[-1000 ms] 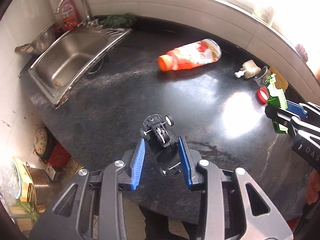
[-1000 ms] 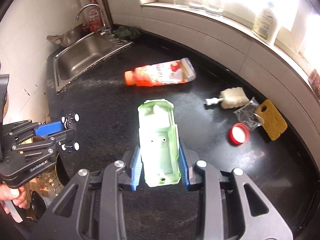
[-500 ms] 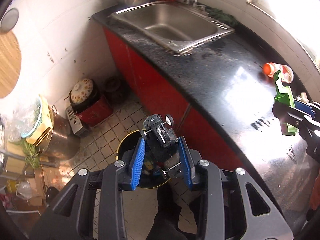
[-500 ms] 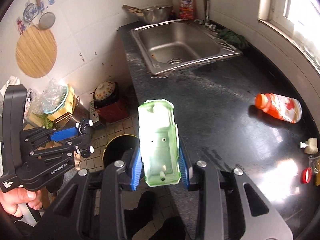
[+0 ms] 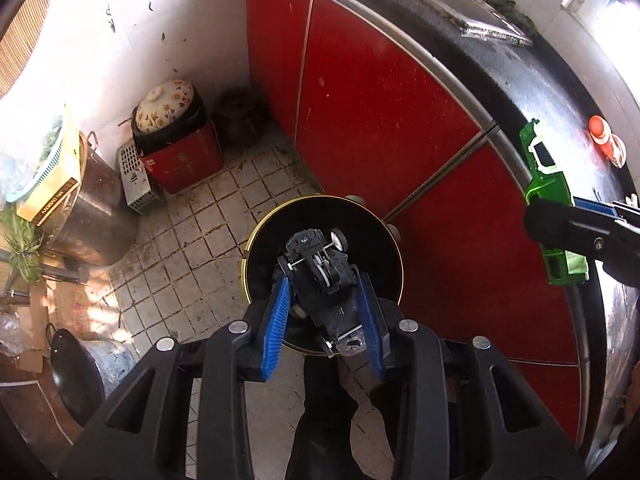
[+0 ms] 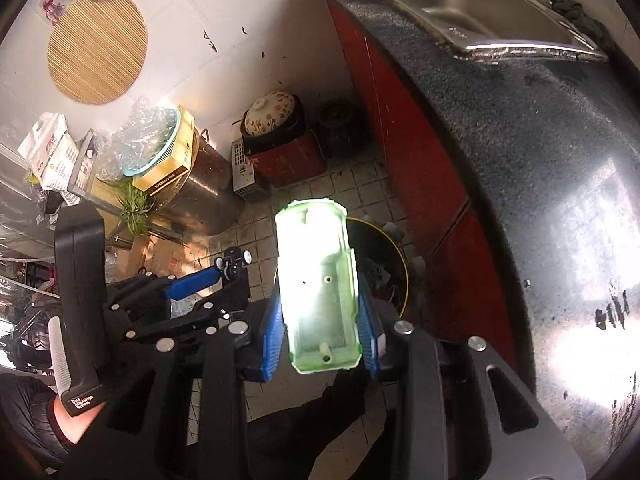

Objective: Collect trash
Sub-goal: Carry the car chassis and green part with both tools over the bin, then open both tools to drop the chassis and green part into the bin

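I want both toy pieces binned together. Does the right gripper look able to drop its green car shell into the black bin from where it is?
Probably yes: the right gripper holds the green car shell beside the bin's open mouth, nothing between; it likely needs a small shift.

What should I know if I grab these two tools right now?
Left tool: shut on the black toy car base, right above the round bin on the floor.
Right tool: shut on the green toy car shell, near the bin's edge, not fully over it.
Done: both pieces carried off the counter.
Left: drop both in the bin; an orange bottle still lies on the counter.
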Demonstrator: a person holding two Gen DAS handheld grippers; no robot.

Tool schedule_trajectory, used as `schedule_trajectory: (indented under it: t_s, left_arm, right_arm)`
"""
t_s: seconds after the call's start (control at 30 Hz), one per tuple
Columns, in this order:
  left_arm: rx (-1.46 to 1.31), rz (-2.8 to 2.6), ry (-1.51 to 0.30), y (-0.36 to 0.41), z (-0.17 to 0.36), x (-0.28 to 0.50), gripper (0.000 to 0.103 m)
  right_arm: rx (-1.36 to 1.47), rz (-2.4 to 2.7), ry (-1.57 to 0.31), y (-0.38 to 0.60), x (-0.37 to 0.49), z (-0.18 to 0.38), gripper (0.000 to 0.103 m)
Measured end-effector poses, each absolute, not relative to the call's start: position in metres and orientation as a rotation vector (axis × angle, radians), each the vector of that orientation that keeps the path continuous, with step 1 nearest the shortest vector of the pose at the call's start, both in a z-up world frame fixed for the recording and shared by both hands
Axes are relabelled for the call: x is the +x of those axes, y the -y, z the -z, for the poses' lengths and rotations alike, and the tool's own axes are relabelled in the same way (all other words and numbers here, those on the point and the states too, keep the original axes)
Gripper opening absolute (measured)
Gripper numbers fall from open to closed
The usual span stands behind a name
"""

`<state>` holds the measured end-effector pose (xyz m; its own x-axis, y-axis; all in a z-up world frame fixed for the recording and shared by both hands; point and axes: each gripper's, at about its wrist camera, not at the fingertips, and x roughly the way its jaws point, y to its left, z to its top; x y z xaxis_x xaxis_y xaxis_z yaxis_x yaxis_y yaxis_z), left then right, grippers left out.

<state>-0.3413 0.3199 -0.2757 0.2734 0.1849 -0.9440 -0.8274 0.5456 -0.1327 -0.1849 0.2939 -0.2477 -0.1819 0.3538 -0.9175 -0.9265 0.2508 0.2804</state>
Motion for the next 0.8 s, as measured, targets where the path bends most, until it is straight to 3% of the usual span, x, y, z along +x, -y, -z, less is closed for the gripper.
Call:
schedule_trajectory:
  t_s: [0.17, 0.4, 0.43, 0.47, 0.5, 0.53, 0.8]
  left_arm:
    - [-0.749, -0.697, -1.125, -0.322, 0.321, -0.345, 0.034]
    - [-0.754, -0.669, -1.121, -0.329, 0.336, -0.347, 0.034]
    - [-0.744, -0.673, -1.124, -0.33, 0.337, -0.346, 0.04]
    - [-0.746, -0.668, -1.127, -0.33, 0.338, -0.345, 0.056]
    - [-0.754, -0.667, -1.12, -0.331, 0.337, -0.346, 0.065]
    - [-0.762, -0.674, -1.101, -0.332, 0.335, -0.348, 0.075]
    - [-0.78, -0.707, -1.082, -0.334, 0.316, -0.351, 0.079]
  right_arm:
    - [-0.659, -1.257, -1.281, -0.307, -0.189, 0.278, 0.033]
    - [-0.658, -1.251, -1.283, -0.317, -0.188, 0.287, 0.035]
    - [-0.658, -1.252, -1.291, -0.318, -0.188, 0.288, 0.044]
    - [-0.653, -1.25, -1.293, -0.318, -0.186, 0.287, 0.053]
    - [-0.642, -1.249, -1.288, -0.317, -0.184, 0.285, 0.07]
    - [-0.629, -1.253, -1.279, -0.314, -0.183, 0.282, 0.072]
    - [-0.607, -1.264, -1.256, -0.303, -0.17, 0.253, 0.073]
